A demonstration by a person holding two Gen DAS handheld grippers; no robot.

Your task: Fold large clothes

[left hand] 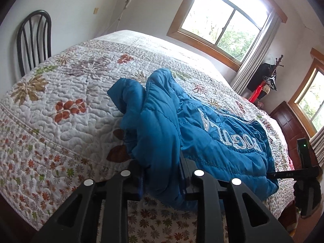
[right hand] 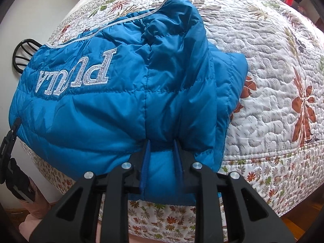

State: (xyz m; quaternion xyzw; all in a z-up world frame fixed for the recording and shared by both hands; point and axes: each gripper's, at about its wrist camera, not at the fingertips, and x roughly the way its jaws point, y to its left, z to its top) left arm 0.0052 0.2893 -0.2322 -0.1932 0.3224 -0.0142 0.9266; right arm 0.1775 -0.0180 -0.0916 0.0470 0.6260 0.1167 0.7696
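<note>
I am holding my right gripper closed on the near hem of the blue jacket, its blue-padded fingers pinching a puffy fold between them; my left gripper is doing the same at the other end of that near edge, its fingers sunk into the bunched fabric, so I judge it is clamping cloth too, though the tips are hidden under the folds; I am taking both grips along one edge, I think, so that the whole side can be lifted and carried over evenly rather than dragged by one corner.

The jacket is lying on the quilted bedspread at the near edge of the bed, partly overhanging it, with its silver lettering facing up; a sleeve is humped up beyond my left gripper, which could spoil a flat fold unless it is tucked in.

Farther off, the bedspread is stretching bare toward the wall, leaving room to lay the fold down; a dark chair back is standing beside the bed, and a window is lighting the room beyond.
</note>
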